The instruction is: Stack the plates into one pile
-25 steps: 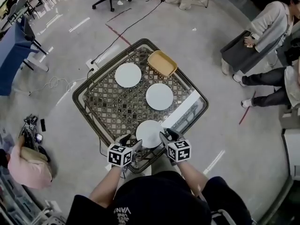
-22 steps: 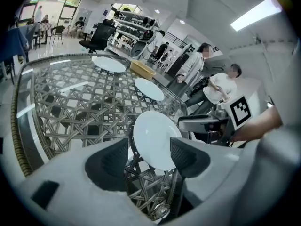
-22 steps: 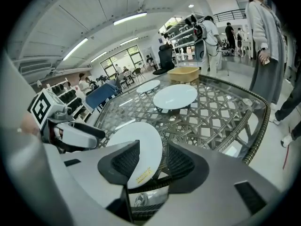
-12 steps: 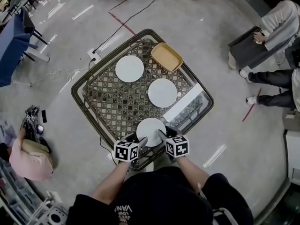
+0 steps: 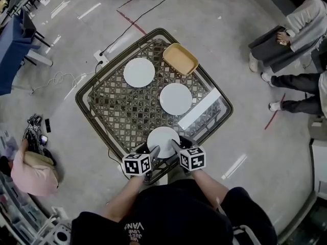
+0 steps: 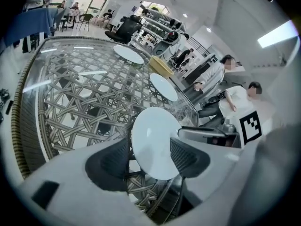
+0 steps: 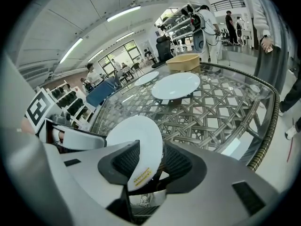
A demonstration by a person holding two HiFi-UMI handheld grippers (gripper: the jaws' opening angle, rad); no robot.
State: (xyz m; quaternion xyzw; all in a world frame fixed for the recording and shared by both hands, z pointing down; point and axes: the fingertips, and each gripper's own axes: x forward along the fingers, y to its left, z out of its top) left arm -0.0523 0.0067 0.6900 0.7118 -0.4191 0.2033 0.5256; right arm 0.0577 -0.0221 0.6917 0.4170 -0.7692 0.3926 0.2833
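Three white plates lie apart on a glass-topped wicker table (image 5: 84, 106): a near plate (image 5: 163, 138), a middle plate (image 5: 176, 98) and a far plate (image 5: 139, 72). My left gripper (image 5: 149, 149) straddles the near plate's left rim, jaws open, one pad under the rim and one over it. In the left gripper view the near plate (image 6: 155, 135) fills the gap of the left gripper (image 6: 149, 159). My right gripper (image 5: 179, 143) straddles the right rim. In the right gripper view the near plate (image 7: 134, 135) stands edge-on in the right gripper (image 7: 149, 161), with a slim gap at one pad.
A yellow tray (image 5: 180, 58) sits at the table's far corner and a white strip (image 5: 199, 108) lies on the glass at the right. Seated people (image 5: 301, 29) are off to the right, and a person in pink (image 5: 30, 172) crouches at the lower left. An office chair stands beyond the table.
Both grippers sank and closed in on the near plate from either side, so its rim now sits between each pair of jaws. The left gripper rolled. The plates stayed put.
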